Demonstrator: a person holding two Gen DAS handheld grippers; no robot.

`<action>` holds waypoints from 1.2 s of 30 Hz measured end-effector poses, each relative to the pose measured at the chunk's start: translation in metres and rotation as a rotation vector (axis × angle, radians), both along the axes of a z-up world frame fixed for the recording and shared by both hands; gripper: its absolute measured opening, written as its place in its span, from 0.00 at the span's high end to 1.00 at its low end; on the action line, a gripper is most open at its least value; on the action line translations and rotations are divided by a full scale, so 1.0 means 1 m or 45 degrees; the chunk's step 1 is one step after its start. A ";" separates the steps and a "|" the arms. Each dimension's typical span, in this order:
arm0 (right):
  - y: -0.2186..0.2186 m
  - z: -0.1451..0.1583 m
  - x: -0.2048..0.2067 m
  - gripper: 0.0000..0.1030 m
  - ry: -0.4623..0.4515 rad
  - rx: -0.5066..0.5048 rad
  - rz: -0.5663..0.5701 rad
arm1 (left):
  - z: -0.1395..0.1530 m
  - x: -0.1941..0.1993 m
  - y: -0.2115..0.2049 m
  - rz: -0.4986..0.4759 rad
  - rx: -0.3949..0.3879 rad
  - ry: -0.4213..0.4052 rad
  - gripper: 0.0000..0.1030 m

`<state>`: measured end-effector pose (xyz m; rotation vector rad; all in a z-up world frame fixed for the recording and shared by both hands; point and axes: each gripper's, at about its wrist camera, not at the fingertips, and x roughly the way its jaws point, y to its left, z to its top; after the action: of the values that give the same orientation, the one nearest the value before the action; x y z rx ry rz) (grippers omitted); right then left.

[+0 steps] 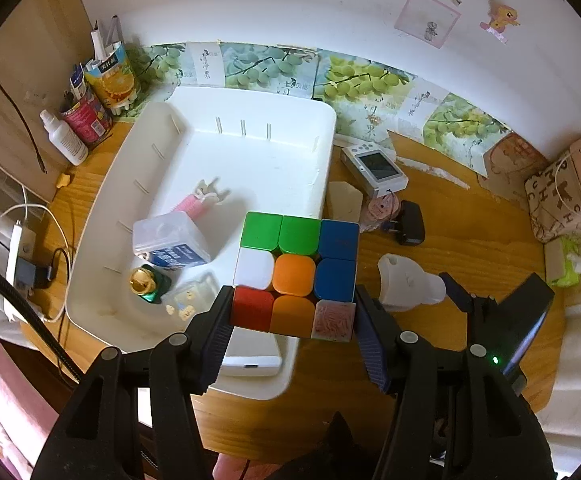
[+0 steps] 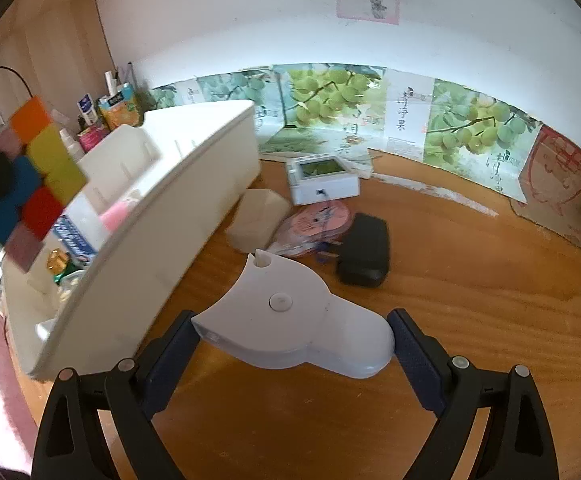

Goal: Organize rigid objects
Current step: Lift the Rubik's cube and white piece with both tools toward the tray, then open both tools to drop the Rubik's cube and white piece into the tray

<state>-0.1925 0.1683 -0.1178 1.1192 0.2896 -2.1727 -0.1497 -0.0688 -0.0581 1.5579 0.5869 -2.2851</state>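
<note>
- Wooden desk top (image 2: 470, 280) against one white wall; a strip of grape-print paper panels (image 1: 354, 80) runs along the wall's foot.
- One white rectangular plastic bin (image 1: 322, 152) stands on the desk, left of the loose items.
- Bin contents counted in the left wrist view: one clear plastic box with a blue label (image 1: 172, 242), one pink brush-like item (image 1: 196, 206), one small green bottle with a gold cap (image 1: 146, 282), one clear packet (image 1: 190, 300). Other contents cannot be made out.
- Left gripper (image 1: 292, 316): clamped on one multicoloured puzzle cube (image 1: 296, 272), pads pressing its two opposite sides; the cube hangs over the bin's near right edge.
- Right gripper (image 2: 294, 336): jaws wide, one on each side of one white moulded plastic gadget with a round button (image 2: 290, 316). The pads appear to touch both its ends; a firm grip cannot be confirmed.
- Loose on the desk beyond the gadget: one black power adapter (image 2: 364, 250), one pink round packet (image 2: 318, 220), one beige faceted block (image 2: 256, 220), one white device with a screen (image 2: 322, 182).
- Behind the bin: one white spray bottle (image 1: 66, 140) and two cans of stationery (image 1: 98, 100).
</note>
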 end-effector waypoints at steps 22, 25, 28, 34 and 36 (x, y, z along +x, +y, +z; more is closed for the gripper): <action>-0.056 0.054 0.091 0.08 0.168 -0.057 -0.030 | -0.042 0.042 -0.075 -0.244 -0.101 -0.075 0.41; -0.065 0.061 0.098 0.08 0.218 -0.053 -0.042 | -0.048 0.045 -0.088 -0.254 -0.110 -0.091 0.41; -0.073 0.070 0.102 0.08 0.256 -0.062 -0.037 | -0.053 0.051 -0.100 -0.260 -0.121 -0.091 0.41; -0.091 0.080 0.112 0.08 0.279 -0.101 0.021 | -0.059 0.061 -0.122 -0.263 -0.151 -0.056 0.41; -0.099 0.080 0.115 0.08 0.271 -0.109 0.049 | -0.062 0.064 -0.128 -0.259 -0.145 -0.048 0.41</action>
<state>-0.0779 0.0688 -0.0374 0.8301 0.3060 -2.2507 -0.0859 -0.1971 -0.1198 1.6682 0.2937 -2.3819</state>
